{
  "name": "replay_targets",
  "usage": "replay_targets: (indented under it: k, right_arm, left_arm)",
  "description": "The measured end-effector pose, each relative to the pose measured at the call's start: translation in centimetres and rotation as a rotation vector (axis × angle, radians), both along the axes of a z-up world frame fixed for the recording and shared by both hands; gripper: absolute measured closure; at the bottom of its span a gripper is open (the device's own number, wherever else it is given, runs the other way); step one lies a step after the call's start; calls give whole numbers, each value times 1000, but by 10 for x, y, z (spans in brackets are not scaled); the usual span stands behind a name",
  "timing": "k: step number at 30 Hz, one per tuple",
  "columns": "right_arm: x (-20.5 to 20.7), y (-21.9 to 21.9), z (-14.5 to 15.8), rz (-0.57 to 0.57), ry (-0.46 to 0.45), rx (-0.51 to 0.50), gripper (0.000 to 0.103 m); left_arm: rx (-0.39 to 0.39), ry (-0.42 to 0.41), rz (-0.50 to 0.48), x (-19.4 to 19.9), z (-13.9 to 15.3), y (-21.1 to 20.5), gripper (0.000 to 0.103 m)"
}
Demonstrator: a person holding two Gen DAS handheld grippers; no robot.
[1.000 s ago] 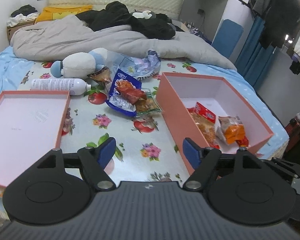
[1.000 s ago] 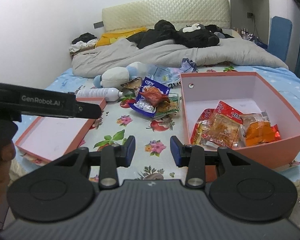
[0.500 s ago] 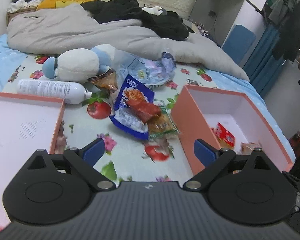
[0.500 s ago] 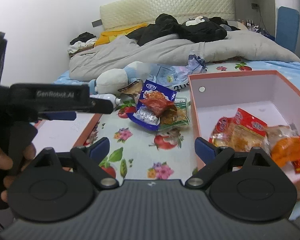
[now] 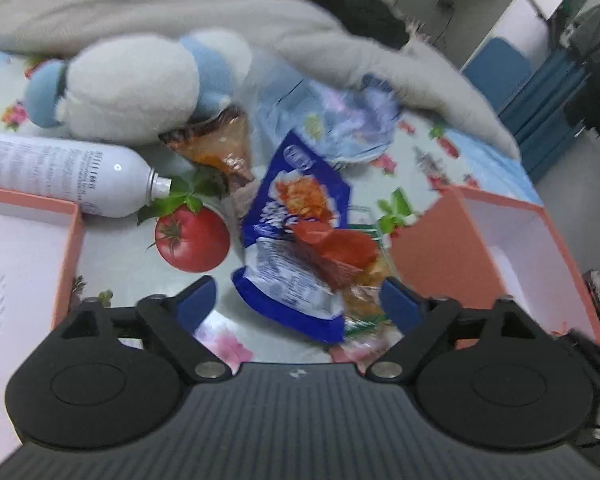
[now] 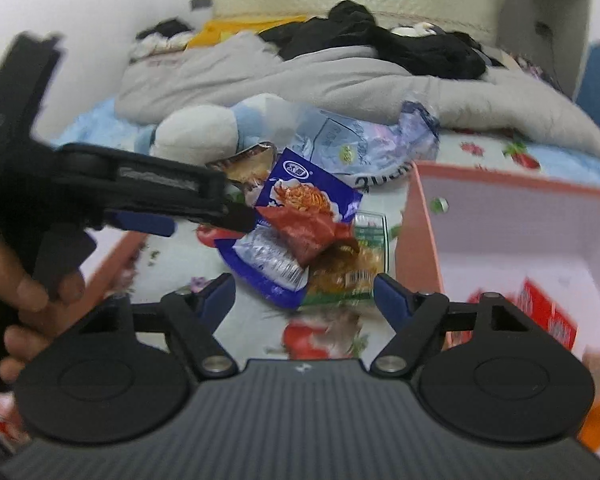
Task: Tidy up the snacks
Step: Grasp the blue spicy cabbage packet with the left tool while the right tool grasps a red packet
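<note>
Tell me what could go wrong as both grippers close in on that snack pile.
Both open grippers, left gripper and right gripper, aim at the same pile, so they may collide. The red packet lies loosely atop the blue packet; gripping one could drag or drop the other. The pile sits near the pink box wall.

Red snack packet in pink box: motion-blurred, print unreadable, partly behind the right tool's finger. Green-edged packet: mostly covered by blue packet and red wrapper. Box lid: cut off at frame's left edge.
</note>
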State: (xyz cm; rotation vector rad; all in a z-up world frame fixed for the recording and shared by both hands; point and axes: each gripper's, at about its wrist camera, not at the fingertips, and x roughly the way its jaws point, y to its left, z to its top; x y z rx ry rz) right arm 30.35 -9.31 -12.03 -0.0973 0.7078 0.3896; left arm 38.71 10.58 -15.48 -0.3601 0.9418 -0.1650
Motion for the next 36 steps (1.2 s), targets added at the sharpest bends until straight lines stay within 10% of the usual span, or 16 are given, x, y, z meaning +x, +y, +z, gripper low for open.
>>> replay_targets:
  k: [10,28,36]
  right_arm:
    - [46,33,-19,67,-23,-137,27]
    - [85,75,-63,205,-41,-418,47]
    - [70,73,-53,193,-29,-397,53]
  left_arm:
    - [-168,133,-2,51,-48,31,30]
    - [-139,191,-74,74,-65,20,65]
    - [-100,164,-51,57,-50,18,70]
